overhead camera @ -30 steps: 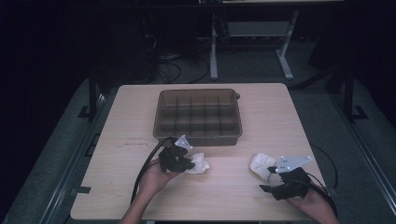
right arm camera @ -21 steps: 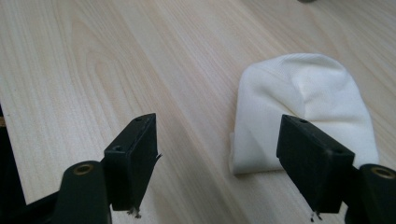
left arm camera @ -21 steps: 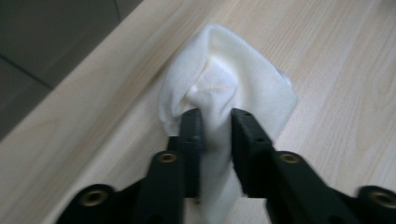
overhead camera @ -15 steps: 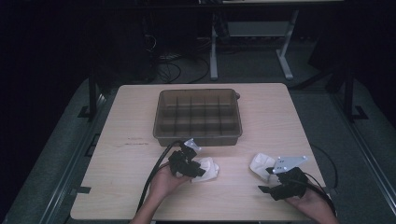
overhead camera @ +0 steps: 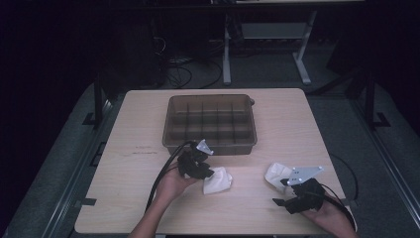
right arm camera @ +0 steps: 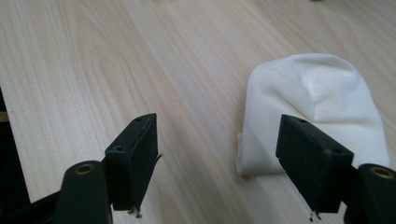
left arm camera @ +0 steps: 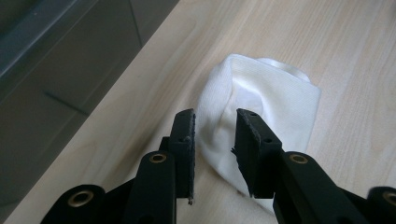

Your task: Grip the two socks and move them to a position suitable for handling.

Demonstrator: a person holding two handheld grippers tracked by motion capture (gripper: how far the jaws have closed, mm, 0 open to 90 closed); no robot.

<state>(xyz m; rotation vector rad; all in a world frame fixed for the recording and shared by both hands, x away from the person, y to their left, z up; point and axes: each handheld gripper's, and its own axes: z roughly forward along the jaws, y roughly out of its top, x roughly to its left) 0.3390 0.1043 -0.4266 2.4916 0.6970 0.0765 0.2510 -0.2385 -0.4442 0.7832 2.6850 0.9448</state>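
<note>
On the pale wood-grain table (overhead camera: 138,124), in a dark room with grey floor and white metal frame legs (overhead camera: 299,64) behind, a brown translucent plastic tray (overhead camera: 210,121) with a grid of compartments serves as landmark. Just in front of the tray's near wall, the left hand-held gripper (overhead camera: 205,171) points at a crumpled white cloth piece (overhead camera: 218,181) lying on the table; in the left gripper view the cloth (left arm camera: 261,121) bulges up between the two black jaws, which stand at a narrow gap and have just been closing, though whether the pads already press on the fabric cannot be told for sure. Farther from the tray, toward its front right corner and near the table's front edge, the right hand-held gripper (overhead camera: 282,191) sits low over the table with its jaws spread wide and nothing between them. A second folded white cloth (right arm camera: 317,107) lies on the table beside its one jaw, partly behind that jaw, well apart from the first cloth.
</note>
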